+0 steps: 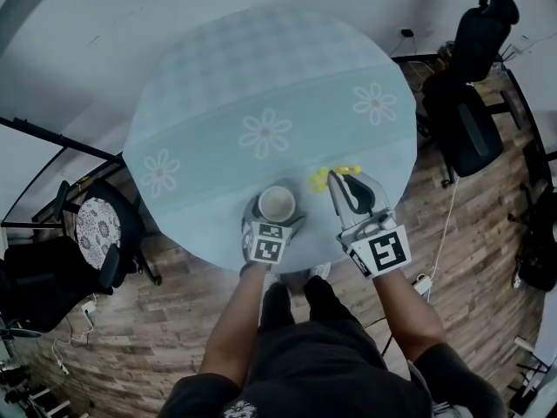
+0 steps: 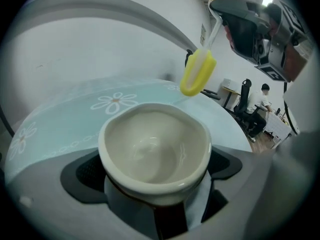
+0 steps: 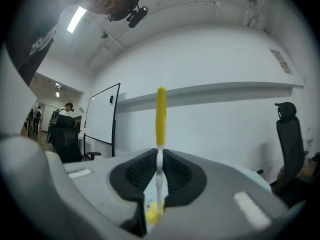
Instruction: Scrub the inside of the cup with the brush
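Note:
A white cup stands upright on the pale blue flowered table, near its front edge. My left gripper is down around it, jaws wide, one on each side of the cup, whose inside shows bare; I see no firm press on its wall. To the right, my right gripper is shut on the thin handle of a yellow brush. The brush's yellow head hangs in the air above and beyond the cup's right rim, clear of the cup.
The round table's front edge runs just under my grippers. Office chairs stand around on the wood floor: black ones at the right and one with a patterned seat at the left. A person sits at a desk far off.

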